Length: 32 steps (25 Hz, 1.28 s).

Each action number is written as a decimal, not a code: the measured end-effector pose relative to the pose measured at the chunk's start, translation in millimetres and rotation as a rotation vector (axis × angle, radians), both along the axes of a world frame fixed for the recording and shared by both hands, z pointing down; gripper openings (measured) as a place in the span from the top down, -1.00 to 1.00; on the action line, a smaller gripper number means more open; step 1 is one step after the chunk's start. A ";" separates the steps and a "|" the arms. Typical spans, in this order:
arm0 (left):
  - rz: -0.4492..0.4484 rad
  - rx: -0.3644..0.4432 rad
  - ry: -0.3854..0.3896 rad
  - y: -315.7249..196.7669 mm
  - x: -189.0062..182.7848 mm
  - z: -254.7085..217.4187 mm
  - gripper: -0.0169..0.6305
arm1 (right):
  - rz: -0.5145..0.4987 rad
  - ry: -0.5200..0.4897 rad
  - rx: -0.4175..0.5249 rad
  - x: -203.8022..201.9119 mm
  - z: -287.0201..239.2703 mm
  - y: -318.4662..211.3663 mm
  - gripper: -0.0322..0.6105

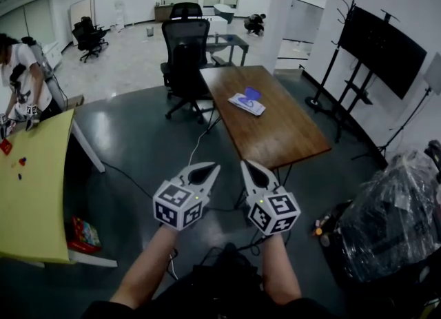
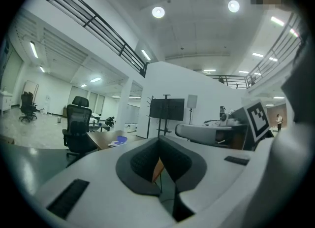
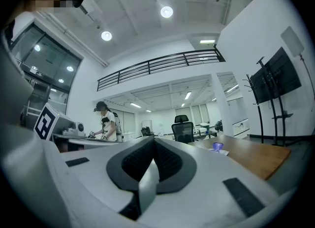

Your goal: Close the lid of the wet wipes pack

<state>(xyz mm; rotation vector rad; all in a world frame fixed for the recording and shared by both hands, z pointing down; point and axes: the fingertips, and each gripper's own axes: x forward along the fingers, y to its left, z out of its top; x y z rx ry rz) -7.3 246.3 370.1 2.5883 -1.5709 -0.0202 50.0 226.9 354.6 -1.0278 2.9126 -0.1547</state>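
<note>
A: "Closing that raised blue lid (image 1: 252,94): where does the flat white wet wipes pack (image 1: 246,103) lie?"
B: "Mid brown wooden table (image 1: 289,131), well ahead. Left gripper (image 1: 209,167) and right gripper (image 1: 248,165) hold jaws together, empty; right looks nearer."

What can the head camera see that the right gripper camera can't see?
Only the head view shows the person's forearms and the big plastic-wrapped bundle. Only the right gripper view shows the balcony railing high up on the wall. Both show the brown table, the wet wipes pack lying on it with its blue lid up, and the black office chair behind the table.
</note>
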 end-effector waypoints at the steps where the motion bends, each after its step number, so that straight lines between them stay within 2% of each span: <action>1: 0.001 -0.002 -0.004 -2.9 -0.9 0.1 0.96 | 0.000 0.002 0.002 -1.1 -0.7 -2.4 0.87; 5: 0.011 -0.010 -0.012 -20.9 -3.7 1.4 0.96 | 0.005 0.010 -0.005 -4.7 1.9 -19.1 0.87; 10: 0.023 -0.019 -0.032 -66.8 -11.8 3.7 0.96 | 0.013 0.005 -0.014 -12.3 5.6 -62.2 0.87; 26: 0.004 -0.074 -0.047 -276.0 -32.8 23.6 0.96 | -0.017 0.001 -0.075 -35.0 31.5 -265.6 0.87; 32: -0.010 -0.085 -0.067 -333.3 -36.7 20.8 0.96 | -0.032 0.005 -0.077 -38.8 28.9 -319.3 0.87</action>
